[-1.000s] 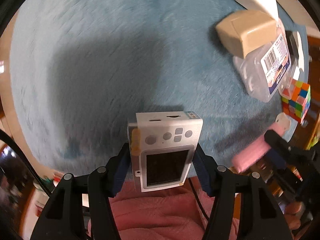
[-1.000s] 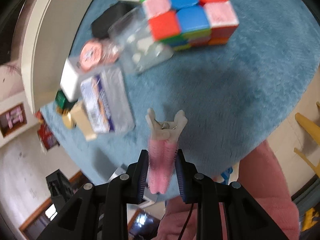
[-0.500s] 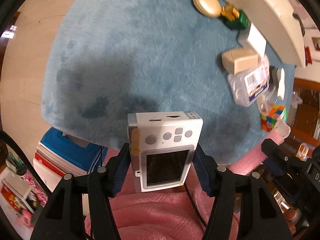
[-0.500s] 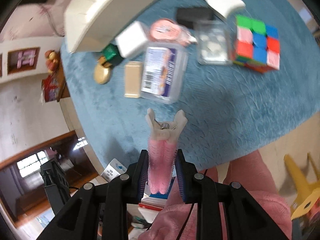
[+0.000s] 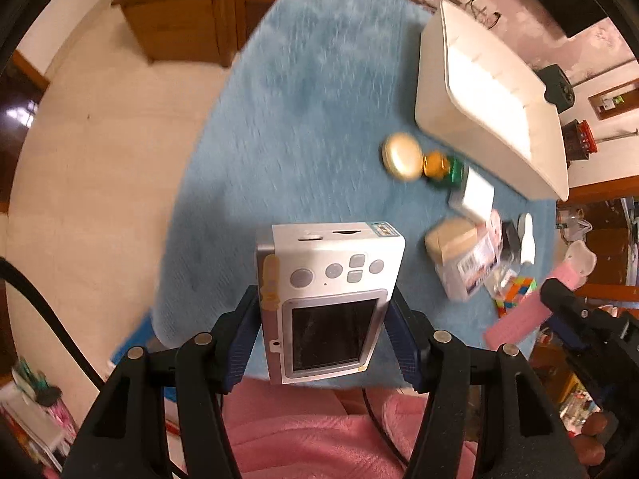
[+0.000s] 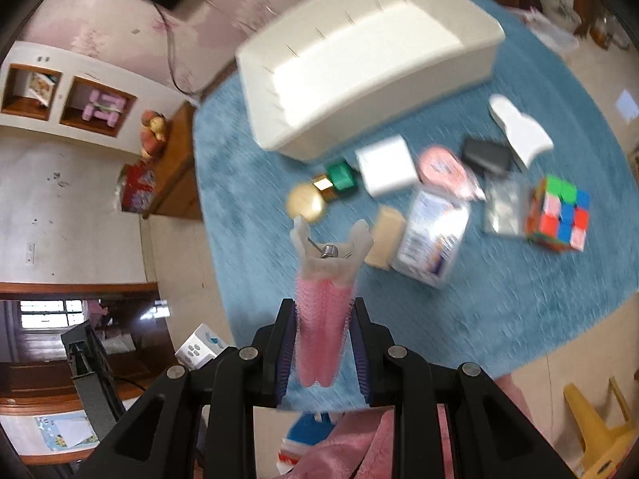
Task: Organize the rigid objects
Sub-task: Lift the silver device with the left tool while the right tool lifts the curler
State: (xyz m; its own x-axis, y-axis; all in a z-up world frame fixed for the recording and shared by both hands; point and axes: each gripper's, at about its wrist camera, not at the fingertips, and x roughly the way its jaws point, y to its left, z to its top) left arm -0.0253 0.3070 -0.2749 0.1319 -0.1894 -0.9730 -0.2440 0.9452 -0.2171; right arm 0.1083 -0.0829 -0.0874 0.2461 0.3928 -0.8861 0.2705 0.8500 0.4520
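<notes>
Above a round blue rug (image 6: 499, 303), you hold one item in each gripper while the white bin (image 6: 371, 60) at the rug's far side sits empty, so by the look of it the sorting has barely begun. Your left gripper (image 5: 325, 331) has its jaws about half open and clamped on the sides of a small silver digital camera (image 5: 327, 299), screen and buttons facing the lens, held up over the rug's near edge. Your right gripper (image 6: 323, 343) is squeezed nearly closed on a pink hair clip (image 6: 325, 319), its pale spring end sticking out past the fingertips. Both pieces are off the rug but not yet over the bin. Left on the rug, in a loose row beside the bin: a gold compact (image 6: 305, 201), a green-capped bottle (image 6: 339, 177), a white box (image 6: 385, 165), a tan block (image 6: 387, 235), a clear labelled tub (image 6: 433, 235), a pink round case (image 6: 443, 169), a black case (image 6: 487, 155) and a colour puzzle cube (image 6: 559, 215). All of these likely remain to be moved.
</notes>
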